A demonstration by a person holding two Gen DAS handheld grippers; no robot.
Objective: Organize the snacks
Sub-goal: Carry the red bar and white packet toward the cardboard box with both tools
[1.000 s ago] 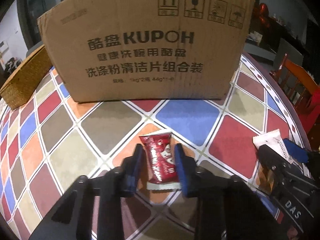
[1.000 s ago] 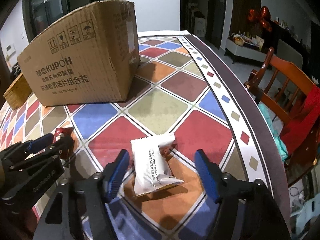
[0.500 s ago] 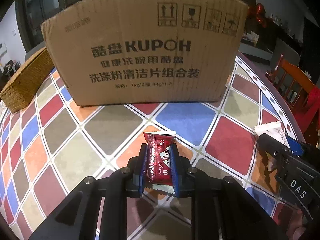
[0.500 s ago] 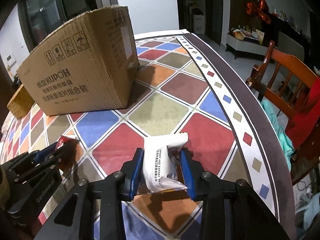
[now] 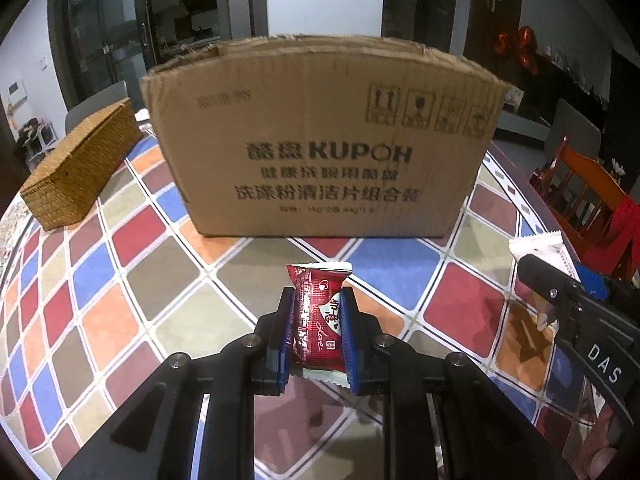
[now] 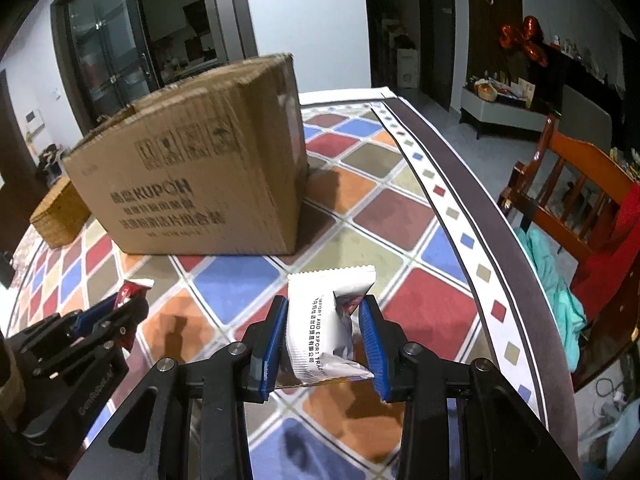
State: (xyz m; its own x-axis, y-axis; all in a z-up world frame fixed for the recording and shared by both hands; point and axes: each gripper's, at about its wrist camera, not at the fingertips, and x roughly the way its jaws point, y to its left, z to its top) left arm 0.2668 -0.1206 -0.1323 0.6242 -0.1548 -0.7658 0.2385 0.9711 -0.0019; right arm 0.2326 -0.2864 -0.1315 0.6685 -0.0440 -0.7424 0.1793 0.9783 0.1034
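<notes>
My left gripper [image 5: 317, 312] is shut on a red snack packet [image 5: 319, 316] and holds it above the chequered tablecloth, in front of the brown cardboard box [image 5: 324, 140]. My right gripper [image 6: 325, 322] is shut on a white snack packet [image 6: 326, 320], also lifted off the table. The white packet [image 5: 538, 248] and the right gripper show at the right edge of the left wrist view. The red packet [image 6: 130, 292] and the left gripper show at the lower left of the right wrist view. The box [image 6: 200, 176] is open at the top; its inside is hidden.
A woven basket box [image 5: 80, 164] stands left of the cardboard box. The table edge [image 6: 500, 220] runs along the right, with a wooden chair [image 6: 572, 196] carrying red and teal cloth beside it.
Both grippers closed on their packets, the left on the red one and the right on the white one, and lifted them off the table. The box top has come into view.
</notes>
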